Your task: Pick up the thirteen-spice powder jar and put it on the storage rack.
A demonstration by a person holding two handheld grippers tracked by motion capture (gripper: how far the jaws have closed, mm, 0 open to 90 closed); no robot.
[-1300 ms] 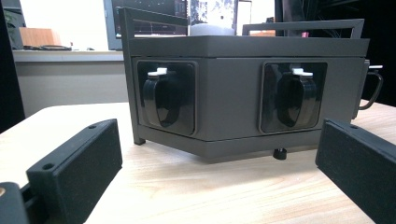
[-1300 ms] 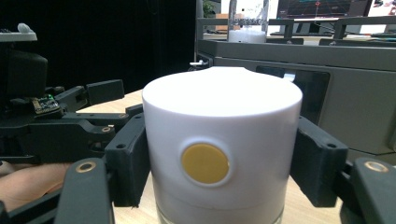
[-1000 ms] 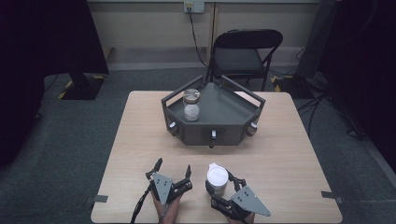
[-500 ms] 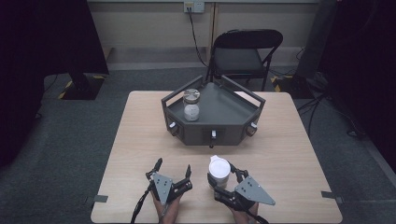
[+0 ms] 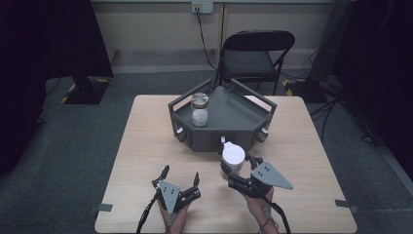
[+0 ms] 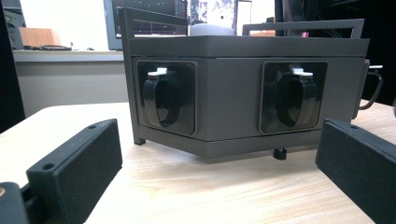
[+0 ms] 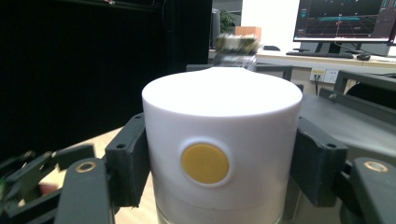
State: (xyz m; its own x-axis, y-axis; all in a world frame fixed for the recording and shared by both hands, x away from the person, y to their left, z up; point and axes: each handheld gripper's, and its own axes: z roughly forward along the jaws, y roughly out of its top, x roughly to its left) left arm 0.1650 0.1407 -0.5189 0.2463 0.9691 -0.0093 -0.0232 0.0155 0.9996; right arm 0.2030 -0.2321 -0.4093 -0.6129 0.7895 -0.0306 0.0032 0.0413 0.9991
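Wooden table (image 5: pixel 146 161), dark grey tray stand (image 5: pixel 229 131)

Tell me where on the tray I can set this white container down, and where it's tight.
The right gripper holds the white container at the tray's front edge. The tray floor right of the glass jar is bare up to the right rail. The jar crowds the left corner. On the table, the strip left of the tray is bare.

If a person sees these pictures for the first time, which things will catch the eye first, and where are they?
The white container with a yellow dot stands out most: the right gripper clamps it just in front of the dark grey tray in the middle of the table. On the tray's left part stands a jar with a metal lid. The left gripper rests open near the table's front edge.
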